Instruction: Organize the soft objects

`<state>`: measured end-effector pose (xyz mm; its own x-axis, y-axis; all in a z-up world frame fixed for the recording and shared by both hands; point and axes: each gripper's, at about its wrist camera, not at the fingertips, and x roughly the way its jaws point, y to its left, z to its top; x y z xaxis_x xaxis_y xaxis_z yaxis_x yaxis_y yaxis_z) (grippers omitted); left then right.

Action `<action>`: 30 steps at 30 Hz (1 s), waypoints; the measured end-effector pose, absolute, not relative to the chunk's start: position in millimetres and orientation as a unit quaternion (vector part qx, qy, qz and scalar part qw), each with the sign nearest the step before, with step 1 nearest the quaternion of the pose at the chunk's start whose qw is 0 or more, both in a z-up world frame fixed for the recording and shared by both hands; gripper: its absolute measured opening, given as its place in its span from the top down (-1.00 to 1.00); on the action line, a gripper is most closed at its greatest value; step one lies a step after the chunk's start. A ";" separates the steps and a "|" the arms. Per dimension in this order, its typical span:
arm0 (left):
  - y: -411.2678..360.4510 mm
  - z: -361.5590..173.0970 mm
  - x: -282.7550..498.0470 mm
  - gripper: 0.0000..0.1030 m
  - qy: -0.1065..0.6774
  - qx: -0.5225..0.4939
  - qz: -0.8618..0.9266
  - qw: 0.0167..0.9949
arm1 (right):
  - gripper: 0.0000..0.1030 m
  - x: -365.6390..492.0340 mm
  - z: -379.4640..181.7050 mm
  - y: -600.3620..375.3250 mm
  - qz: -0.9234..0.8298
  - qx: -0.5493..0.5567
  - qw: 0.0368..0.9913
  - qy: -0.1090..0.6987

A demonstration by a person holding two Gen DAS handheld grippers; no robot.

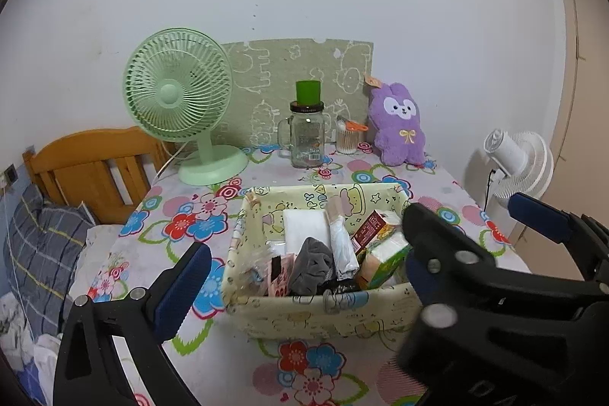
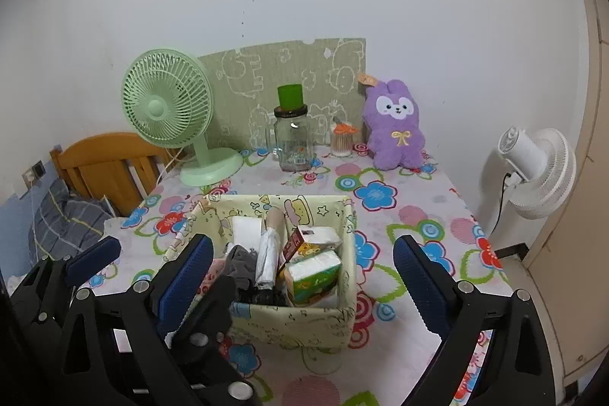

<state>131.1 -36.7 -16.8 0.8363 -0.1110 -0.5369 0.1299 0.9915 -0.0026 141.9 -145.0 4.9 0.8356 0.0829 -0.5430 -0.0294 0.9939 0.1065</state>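
A pale yellow fabric basket [image 1: 316,311] [image 2: 297,320] stands on the flowered table. It holds a grey cloth [image 1: 312,265] [image 2: 241,261], tissue packs [image 1: 384,257] [image 2: 312,274], a white pad [image 1: 306,225], a folded white item [image 2: 268,257] and small packets. A purple plush bunny [image 1: 399,124] [image 2: 396,128] sits upright at the back right. My left gripper [image 1: 304,276] is open and empty, fingers either side of the basket. My right gripper [image 2: 304,265] is open and empty around the basket too. The other gripper's fingers [image 1: 540,215] [image 2: 93,259] show in each view.
A green desk fan [image 1: 179,97] [image 2: 167,101], a glass jar with green cup [image 1: 306,132] [image 2: 293,136] and a cotton-swab pot [image 1: 348,137] stand at the back. A white fan [image 2: 533,170] stands right of the table. A wooden bed frame [image 1: 91,162] lies left.
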 end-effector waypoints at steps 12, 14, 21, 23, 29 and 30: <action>-16.8 3.5 86.6 -1.00 0.253 0.011 -0.035 0.967 | -0.96 87.7 33.1 -158.5 0.015 0.048 0.967 0.248; -14.3 6.6 80.9 -1.00 0.249 0.012 -0.032 0.968 | -0.97 79.5 36.9 -162.2 0.010 0.052 0.969 0.243; 2.1 18.3 54.0 -1.00 0.228 -0.002 -0.024 0.973 | -0.98 53.3 43.5 -172.5 -0.011 0.056 0.971 0.232; 6.1 20.8 46.3 -1.00 0.223 -0.004 -0.024 0.975 | -0.99 45.3 43.6 -174.4 -0.014 0.057 0.971 0.230; 10.9 25.0 31.9 -1.00 0.209 -0.001 -0.016 0.978 | -0.99 27.5 42.7 -176.4 -0.015 0.058 0.973 0.223; 10.3 25.3 30.9 -1.00 0.208 0.001 -0.017 0.978 | -0.99 25.8 42.3 -176.5 -0.016 0.057 0.973 0.223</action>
<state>30.9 10.3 25.3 0.9128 -0.0325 -0.4070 0.0332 0.9994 -0.0053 25.8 -176.5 42.3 0.9004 -0.0057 -0.4351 0.0565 0.9930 0.1038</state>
